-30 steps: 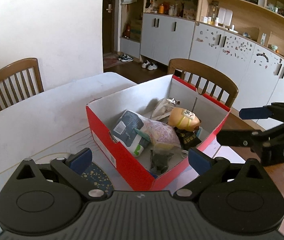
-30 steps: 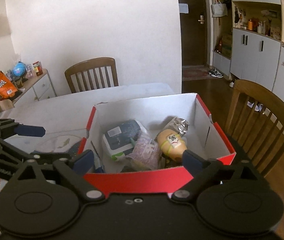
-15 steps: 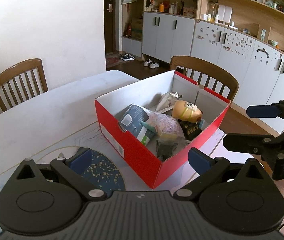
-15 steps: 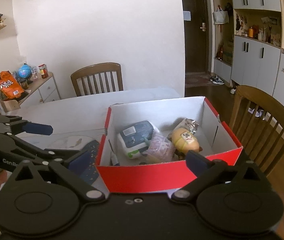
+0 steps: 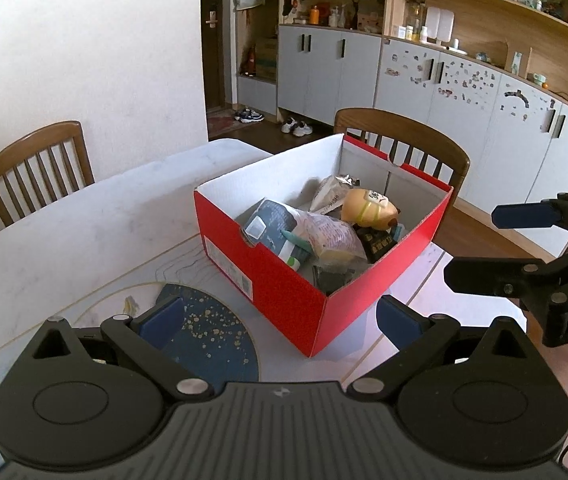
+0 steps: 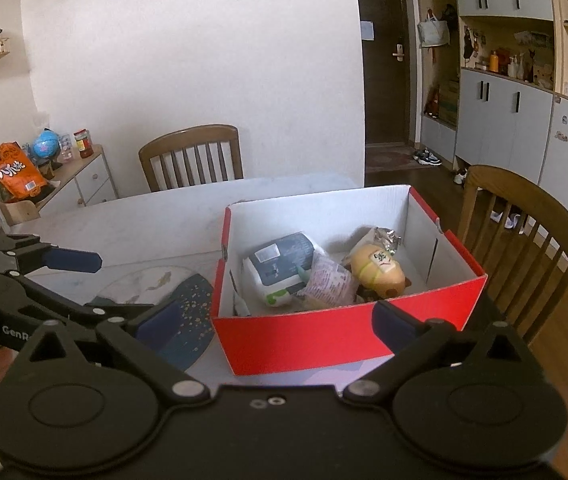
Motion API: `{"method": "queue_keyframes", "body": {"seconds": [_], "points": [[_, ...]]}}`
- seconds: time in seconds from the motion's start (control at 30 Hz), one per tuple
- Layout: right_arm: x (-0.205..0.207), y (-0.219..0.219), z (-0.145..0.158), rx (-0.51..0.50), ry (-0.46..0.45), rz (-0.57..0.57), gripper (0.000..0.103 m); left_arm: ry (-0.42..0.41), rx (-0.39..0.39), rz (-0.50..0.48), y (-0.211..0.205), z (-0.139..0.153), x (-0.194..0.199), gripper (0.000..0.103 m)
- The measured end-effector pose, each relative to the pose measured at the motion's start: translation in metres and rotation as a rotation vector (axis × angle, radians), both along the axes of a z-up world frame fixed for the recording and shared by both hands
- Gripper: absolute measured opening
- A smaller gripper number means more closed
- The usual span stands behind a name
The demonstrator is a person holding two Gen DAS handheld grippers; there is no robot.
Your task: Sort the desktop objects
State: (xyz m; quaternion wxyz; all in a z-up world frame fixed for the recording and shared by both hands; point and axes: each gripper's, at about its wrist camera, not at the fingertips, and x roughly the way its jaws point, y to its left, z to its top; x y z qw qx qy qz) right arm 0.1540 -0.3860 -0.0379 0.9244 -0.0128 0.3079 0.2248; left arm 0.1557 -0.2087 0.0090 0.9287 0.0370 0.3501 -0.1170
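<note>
A red cardboard box [image 5: 267, 280] [image 6: 344, 336] with white inner walls stands on the white table. Inside lie a blue-and-white pack [image 5: 271, 224] [image 6: 279, 260], a pink packet [image 5: 330, 236] [image 6: 328, 280], a yellow figure-shaped bottle [image 5: 368, 208] [image 6: 376, 266], a silver foil bag [image 5: 330, 192] and some dark items. My left gripper [image 5: 279, 318] [image 6: 95, 284] is open and empty, near the box's front corner. My right gripper [image 6: 275, 320] [image 5: 496, 246] is open wide before the box's red side, with nothing between its pads.
A dark blue round mat [image 5: 203, 332] [image 6: 191, 312] with gold flecks lies on the table left of the box. Wooden chairs stand at the far side [image 6: 191, 156] and right of the table [image 6: 524, 220]. A low cabinet [image 6: 83, 184] with snacks is at the left.
Both grippers have drawn back from the box, which now looks smaller and farther off. The box's contents have not moved.
</note>
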Motion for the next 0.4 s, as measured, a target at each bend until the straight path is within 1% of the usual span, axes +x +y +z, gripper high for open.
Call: {"method": "queue_keyframes", "body": {"seconds": [0.4], "points": [[-0.009, 0.011, -0.003, -0.009, 0.005, -0.017, 0.103, 0.014, -0.011, -0.014, 0.014, -0.004, -0.006, 0.103]]}}
